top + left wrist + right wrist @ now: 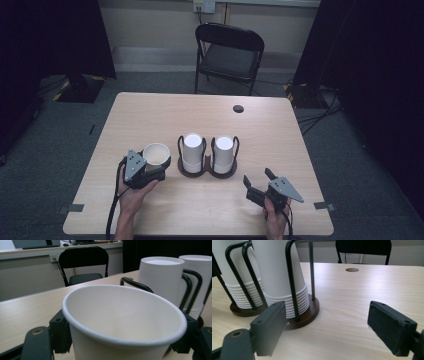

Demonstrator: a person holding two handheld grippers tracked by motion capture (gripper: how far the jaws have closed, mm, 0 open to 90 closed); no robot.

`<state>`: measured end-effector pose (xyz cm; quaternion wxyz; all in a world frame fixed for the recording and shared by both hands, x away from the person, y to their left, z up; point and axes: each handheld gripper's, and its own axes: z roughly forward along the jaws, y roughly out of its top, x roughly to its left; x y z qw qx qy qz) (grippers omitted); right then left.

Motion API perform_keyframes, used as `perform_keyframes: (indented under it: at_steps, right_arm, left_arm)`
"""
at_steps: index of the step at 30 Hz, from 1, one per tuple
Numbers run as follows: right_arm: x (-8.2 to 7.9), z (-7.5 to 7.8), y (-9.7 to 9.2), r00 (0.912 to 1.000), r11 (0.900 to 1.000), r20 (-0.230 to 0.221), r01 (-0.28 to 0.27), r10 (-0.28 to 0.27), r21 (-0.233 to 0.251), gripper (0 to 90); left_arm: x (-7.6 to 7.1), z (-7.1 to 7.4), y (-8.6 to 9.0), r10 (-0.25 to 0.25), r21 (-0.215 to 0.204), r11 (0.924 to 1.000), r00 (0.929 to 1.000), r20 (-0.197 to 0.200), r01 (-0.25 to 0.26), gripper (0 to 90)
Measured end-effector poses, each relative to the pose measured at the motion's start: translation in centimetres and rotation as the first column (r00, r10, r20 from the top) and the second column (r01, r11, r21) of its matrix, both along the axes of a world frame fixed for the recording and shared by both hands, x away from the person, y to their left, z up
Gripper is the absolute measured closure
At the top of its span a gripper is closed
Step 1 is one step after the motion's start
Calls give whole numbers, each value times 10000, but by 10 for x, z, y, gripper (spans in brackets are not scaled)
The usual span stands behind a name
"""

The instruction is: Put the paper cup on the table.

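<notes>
A single white paper cup (156, 154) (125, 315) stands upright with its mouth open between the jaws of my left gripper (159, 166) (122, 341), which is shut on its sides, left of the rack. A dark wire cup rack (207, 172) (304, 315) on the table's middle holds two stacks of upturned white cups (192, 149) (223, 151) (279, 270) (160, 277). My right gripper (256, 176) (329, 327) is open and holds nothing, just right of the rack and in front of it, near the table's front edge.
The wooden table (280, 130) has a round cable hole (238, 108) at its back right. A black folding chair (230, 52) stands behind the far edge. Tape marks sit on the floor by the front corners.
</notes>
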<state>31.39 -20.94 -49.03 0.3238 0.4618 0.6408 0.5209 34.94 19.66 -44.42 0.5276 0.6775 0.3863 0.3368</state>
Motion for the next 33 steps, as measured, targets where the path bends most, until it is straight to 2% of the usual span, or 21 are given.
perform_keyframes:
  at_steps: [2, 6, 8, 9, 11, 13, 15, 18, 19, 21, 22, 27, 33]
  right_arm:
    - [0, -1, -1, 10000, 10000, -34, 43, -43, 18, 152]
    - [0, -4, -3, 9999, 9999, 6, 123, -123, 67, 151]
    - [-1, -4, -3, 10000, 9999, -19, 87, -87, 106, 151]
    - [0, -4, -4, 9998, 9997, -102, -149, 151, 191, 150]
    - [0, -4, -3, 9998, 9997, -116, -158, 160, 179, 150]
    - [-1, -4, -3, 9999, 9997, -80, -110, 111, 210, 150]
    - [-2, -4, -3, 10000, 9997, 50, -63, 62, 223, 150]
    - [-3, -4, -3, 9998, 9998, 159, -78, 75, 190, 150]
    - [-3, -4, -2, 9998, 9999, 145, -109, 107, 84, 149]
    - [-2, -4, -1, 9998, 9998, 70, -193, 194, -24, 150]
    - [-2, -4, -1, 9998, 9998, 67, -201, 202, -63, 149]
    - [-2, -4, -1, 9997, 9998, 37, -222, 222, 19, 149]
    - [-2, -4, 0, 9997, 9996, 83, -210, 211, -163, 149]
  left_arm:
    - [3, 0, 1, 62, -13, 10000, 10000, -6, -62, 231]
    - [20, 0, 7, 275, -365, 9990, 9996, -10, -275, 231]
    - [23, 1, 8, 326, -284, 9991, 9995, -28, -327, 228]
    - [29, 1, 10, 272, -369, 9989, 9996, -124, -276, 226]
    - [34, 1, 11, 334, -412, 9986, 9994, -111, -338, 226]
    - [39, 1, 13, 444, -560, 9974, 9990, -56, -447, 226]
    - [44, 0, 15, 528, -500, 9973, 9986, -55, -530, 226]
    - [48, -2, 17, 606, -634, 9961, 9981, -75, -609, 226]
    - [54, -5, 18, 826, -689, 9941, 9965, -129, -833, 225]
    - [56, -6, 19, 882, -682, 9937, 9960, -168, -892, 225]
    - [62, -10, 20, 998, -682, 9925, 9945, -327, -1018, 225]
    - [72, -16, 21, 979, -762, 9919, 9941, -465, -1013, 223]
    - [84, -25, 24, 1008, -1126, 9874, 9908, -908, -1108, 219]
